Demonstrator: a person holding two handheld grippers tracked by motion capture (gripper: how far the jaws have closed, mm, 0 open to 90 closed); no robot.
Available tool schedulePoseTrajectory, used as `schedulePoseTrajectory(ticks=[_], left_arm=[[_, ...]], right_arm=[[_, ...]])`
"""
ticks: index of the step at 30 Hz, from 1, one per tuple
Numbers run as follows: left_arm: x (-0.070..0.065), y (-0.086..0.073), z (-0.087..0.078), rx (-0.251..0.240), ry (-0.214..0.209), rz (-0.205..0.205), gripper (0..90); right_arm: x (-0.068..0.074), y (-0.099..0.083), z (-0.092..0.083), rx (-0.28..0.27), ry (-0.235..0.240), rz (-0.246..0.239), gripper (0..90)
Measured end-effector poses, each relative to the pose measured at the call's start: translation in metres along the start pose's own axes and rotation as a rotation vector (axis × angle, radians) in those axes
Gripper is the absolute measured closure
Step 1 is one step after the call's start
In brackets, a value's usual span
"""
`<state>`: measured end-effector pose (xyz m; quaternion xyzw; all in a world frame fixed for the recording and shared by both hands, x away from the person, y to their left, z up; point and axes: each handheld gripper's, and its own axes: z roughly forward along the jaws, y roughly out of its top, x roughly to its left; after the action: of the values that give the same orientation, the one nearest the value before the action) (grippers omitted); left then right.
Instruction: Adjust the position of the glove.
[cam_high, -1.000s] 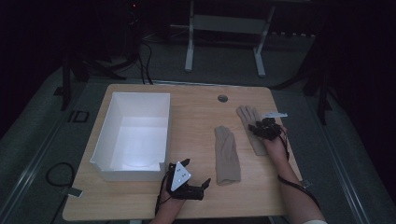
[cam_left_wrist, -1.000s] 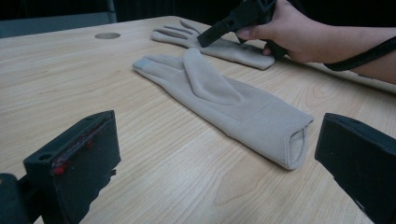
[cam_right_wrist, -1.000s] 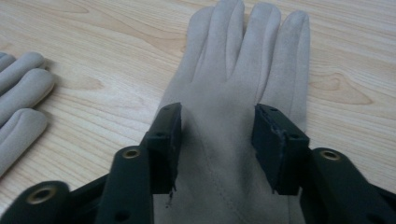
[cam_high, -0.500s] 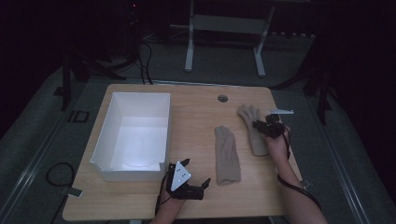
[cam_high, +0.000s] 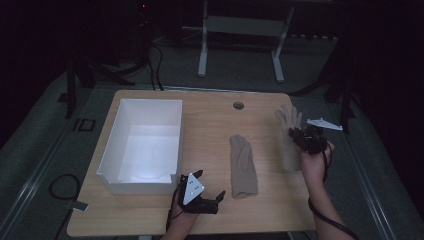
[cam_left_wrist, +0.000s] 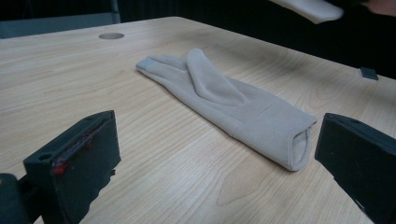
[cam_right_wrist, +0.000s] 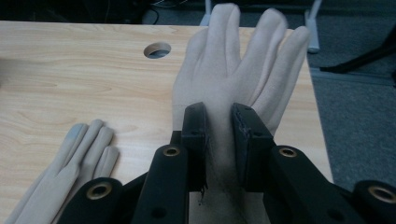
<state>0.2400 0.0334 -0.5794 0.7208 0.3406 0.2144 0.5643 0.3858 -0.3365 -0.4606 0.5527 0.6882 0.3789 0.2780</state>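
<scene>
Right tongs (cam_right_wrist: 219, 123) clenched on far glove (cam_right_wrist: 238, 60), right of white box (cam_high: 145, 142); left tongs (cam_left_wrist: 215, 163) released beside near glove (cam_left_wrist: 224, 102); lift clear of bench (cam_high: 210, 112) before carrying boxward.

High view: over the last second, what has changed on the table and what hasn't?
The right tongs, shut on the far glove, have drawn slightly back toward the person and outward; the glove looks to have shifted a little with them. The left tongs stayed open near the table's front edge, and the near glove and the white box did not move.
</scene>
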Motion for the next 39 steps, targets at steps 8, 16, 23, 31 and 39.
schedulePoseTrajectory(ticks=[8,16,23,31,39], left_arm=[[0.0,0.0,0.0,0.004,-0.002,0.003,0.3],[0.0,0.0,0.001,0.007,-0.003,0.005,0.3],[0.0,0.0,0.0,0.006,-0.003,0.004,0.3],[0.0,0.0,0.0,0.005,-0.005,0.003,0.3],[0.0,0.0,0.0,0.002,-0.003,0.0,0.3]], right_arm=[[0.002,-0.025,-0.019,0.016,-0.023,0.05,75.9],[0.005,-0.055,-0.019,0.067,-0.052,0.041,75.8],[0.006,-0.069,0.0,0.118,-0.049,0.012,74.8],[0.0,-0.089,0.025,0.198,-0.044,-0.002,70.5],[-0.007,-0.082,0.016,0.17,0.008,-0.04,53.9]])
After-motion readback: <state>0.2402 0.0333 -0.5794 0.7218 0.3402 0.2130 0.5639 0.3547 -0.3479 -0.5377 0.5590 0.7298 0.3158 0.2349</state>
